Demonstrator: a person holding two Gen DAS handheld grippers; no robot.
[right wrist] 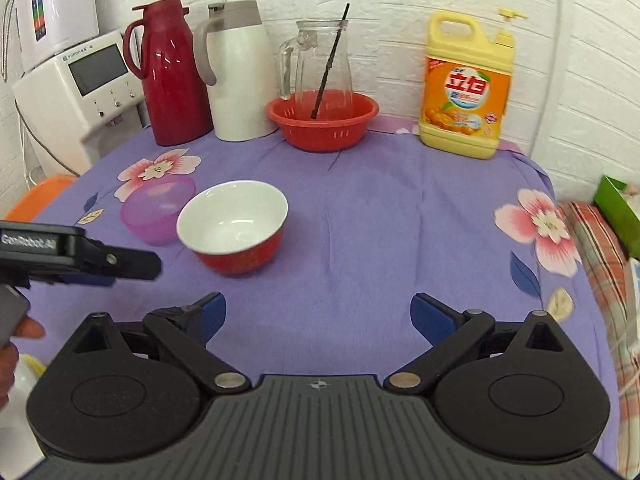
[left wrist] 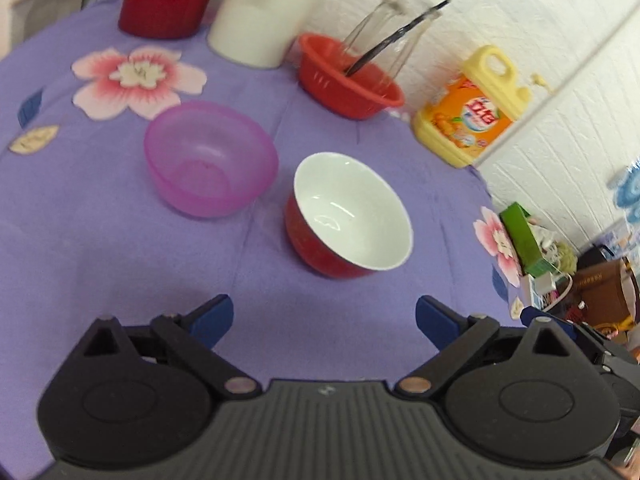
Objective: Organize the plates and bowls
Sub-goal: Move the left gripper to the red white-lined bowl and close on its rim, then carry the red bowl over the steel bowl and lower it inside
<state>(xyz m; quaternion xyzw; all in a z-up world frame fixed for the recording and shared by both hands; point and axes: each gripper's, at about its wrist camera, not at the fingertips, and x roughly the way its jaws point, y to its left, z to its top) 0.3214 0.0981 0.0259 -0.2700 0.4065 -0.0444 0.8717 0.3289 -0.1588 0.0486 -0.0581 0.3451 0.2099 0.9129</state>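
A red bowl with a white inside (left wrist: pixel 352 212) stands upright on the purple flowered tablecloth (left wrist: pixel 120 264), with a translucent pink bowl (left wrist: pixel 210 158) just to its left. Both also show in the right wrist view, the red bowl (right wrist: pixel 234 226) and the pink bowl (right wrist: pixel 154 208) behind it. My left gripper (left wrist: pixel 324 320) is open and empty, a short way in front of the red bowl. It shows from the side in the right wrist view (right wrist: pixel 120 266). My right gripper (right wrist: pixel 318 316) is open and empty over bare cloth, right of the bowls.
At the back stand a red thermos (right wrist: pixel 168 72), a white jug (right wrist: pixel 236 68), a red colander (right wrist: pixel 322 120) holding a glass pitcher (right wrist: pixel 316 68) with a dark stick, and a yellow detergent bottle (right wrist: pixel 466 84). A white appliance (right wrist: pixel 80 92) is at the left. The table edge is at the right.
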